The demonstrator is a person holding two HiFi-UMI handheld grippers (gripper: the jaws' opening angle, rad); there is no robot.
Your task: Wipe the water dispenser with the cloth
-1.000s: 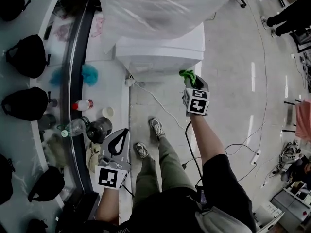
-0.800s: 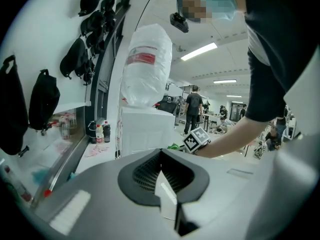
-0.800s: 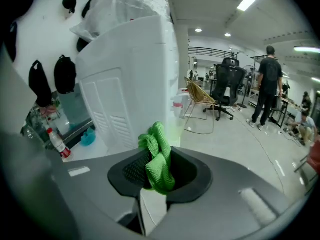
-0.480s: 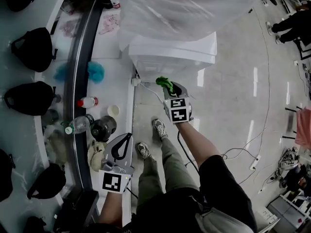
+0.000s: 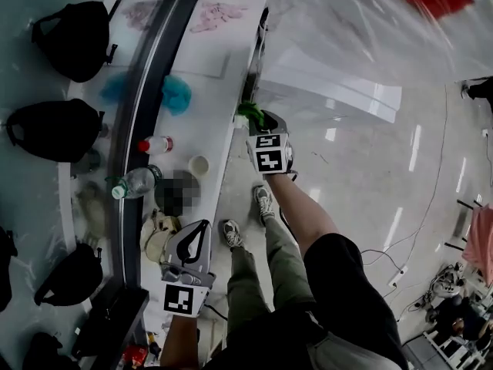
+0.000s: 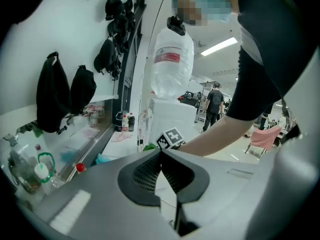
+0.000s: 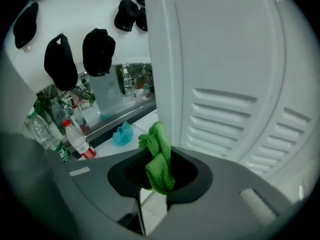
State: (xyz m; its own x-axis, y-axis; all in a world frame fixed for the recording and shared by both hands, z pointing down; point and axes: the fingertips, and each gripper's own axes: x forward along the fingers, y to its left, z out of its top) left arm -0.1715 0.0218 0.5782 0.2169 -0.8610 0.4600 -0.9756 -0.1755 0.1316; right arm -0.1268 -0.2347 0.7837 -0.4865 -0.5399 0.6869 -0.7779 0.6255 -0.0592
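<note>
The right gripper [image 5: 262, 127] has its fingers clamped on a bunched green cloth [image 7: 159, 159]. A short tuft of the cloth stands out past the fingertips. In the right gripper view, that tuft sits at the near left corner of the white water dispenser [image 7: 235, 74], where the side panel with its louvred vents begins. It may already be touching the corner edge, but the angle does not settle this.

The left gripper [image 6: 161, 159] hangs low at the person's side, near the edge of the bench [image 5: 206, 68]. Its fingers are together with nothing between them.

The step in hand appears to be wiping the dispenser's side.
- **Lead with the cloth:** so little of it protrudes that the gripper should be tilted to put the tuft against the panel first, keeping the hard fingers off the plastic.
- **Follow the louvres:** strokes along the slats rather than across them should stop the cloth snagging on the ridges.
- **Keep the grip firm:** steady, modest pressure with the clamp tight should stop the bunch pulling free.
- **Watch the corner:** it stands just beside the bench, where a red-capped plastic bottle [image 7: 79, 140] is near, so strokes are best run to the right, away from it.
</note>
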